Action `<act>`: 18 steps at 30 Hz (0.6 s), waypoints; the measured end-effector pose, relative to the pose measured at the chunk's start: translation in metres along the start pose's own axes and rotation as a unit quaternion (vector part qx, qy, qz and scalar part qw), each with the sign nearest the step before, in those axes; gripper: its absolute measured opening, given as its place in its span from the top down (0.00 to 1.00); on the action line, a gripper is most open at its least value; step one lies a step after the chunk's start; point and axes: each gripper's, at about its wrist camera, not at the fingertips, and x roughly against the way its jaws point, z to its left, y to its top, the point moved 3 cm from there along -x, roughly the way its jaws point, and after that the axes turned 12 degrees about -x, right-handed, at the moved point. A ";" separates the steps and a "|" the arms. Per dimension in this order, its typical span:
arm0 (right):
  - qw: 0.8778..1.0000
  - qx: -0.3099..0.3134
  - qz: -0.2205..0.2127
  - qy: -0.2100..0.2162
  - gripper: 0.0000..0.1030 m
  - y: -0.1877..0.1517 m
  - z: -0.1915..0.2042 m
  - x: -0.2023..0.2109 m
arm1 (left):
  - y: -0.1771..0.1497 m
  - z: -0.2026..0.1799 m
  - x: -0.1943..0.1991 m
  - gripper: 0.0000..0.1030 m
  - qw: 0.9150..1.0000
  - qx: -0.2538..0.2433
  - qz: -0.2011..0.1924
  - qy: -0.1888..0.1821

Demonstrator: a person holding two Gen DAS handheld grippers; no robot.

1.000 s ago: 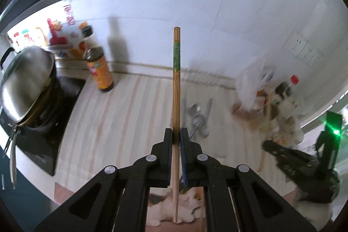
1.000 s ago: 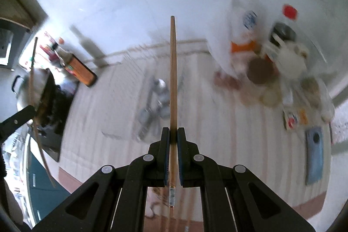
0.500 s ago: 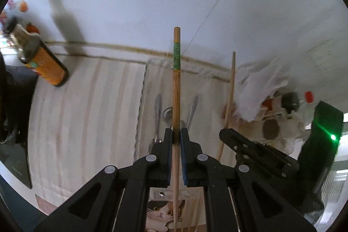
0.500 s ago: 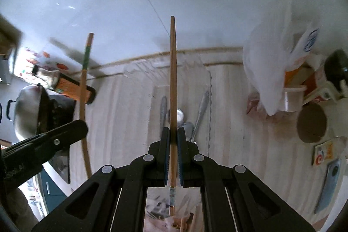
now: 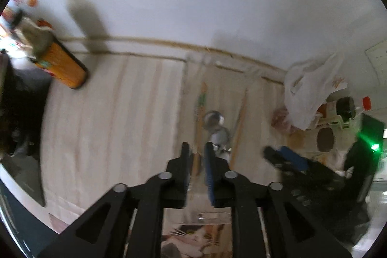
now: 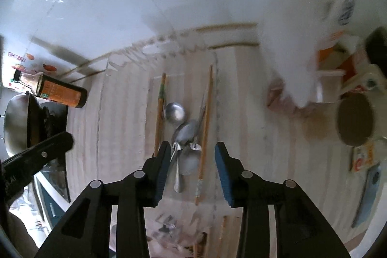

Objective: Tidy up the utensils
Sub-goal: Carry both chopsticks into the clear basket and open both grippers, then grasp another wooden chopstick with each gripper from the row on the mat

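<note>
A clear tray on the striped counter holds several metal spoons and two wooden chopsticks. The green-banded chopstick lies left of the spoons; it also shows in the left wrist view. The plain chopstick lies right of them and shows in the left wrist view too. My right gripper is open and empty just above the spoons. My left gripper is open a little, over the near end of the green-banded chopstick.
An orange-labelled sauce bottle and a steel wok stand at the left. A white plastic bag, jars and packets crowd the right. The white wall is close behind the tray.
Both grippers opened and let go of their chopsticks, which now lie in the tray on either side of the spoons. Both grippers dropped closer to the counter.
</note>
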 end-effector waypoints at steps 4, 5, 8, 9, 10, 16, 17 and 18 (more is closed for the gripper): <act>0.999 -0.001 -0.037 -0.009 0.51 -0.014 -0.013 0.032 | -0.020 0.015 0.024 0.31 0.997 0.004 -0.047 0.058; 0.999 -0.003 -0.049 -0.012 0.48 -0.019 -0.018 0.041 | -0.028 0.019 0.030 0.29 0.995 0.007 -0.063 0.075; 0.997 -0.003 -0.080 -0.017 0.41 -0.038 -0.034 0.057 | -0.053 0.030 0.038 0.04 0.986 0.013 -0.103 0.129; 0.995 -0.001 -0.092 -0.023 0.40 -0.046 -0.040 0.061 | -0.062 0.032 0.039 0.00 0.984 0.014 -0.114 0.134; 0.994 -0.001 -0.101 -0.030 0.40 -0.055 -0.045 0.062 | -0.071 0.033 0.038 0.00 0.983 0.012 -0.122 0.139; 0.997 -0.020 -0.058 -0.052 0.41 -0.116 -0.091 0.035 | -0.127 0.034 0.000 0.00 0.986 0.006 -0.073 0.150; 0.997 -0.025 -0.041 -0.054 0.47 -0.127 -0.097 0.024 | -0.140 0.034 -0.013 0.00 0.987 0.010 -0.051 0.151; 0.998 -0.030 -0.016 -0.053 0.52 -0.142 -0.104 0.009 | -0.147 0.033 -0.019 0.00 0.988 0.014 -0.036 0.152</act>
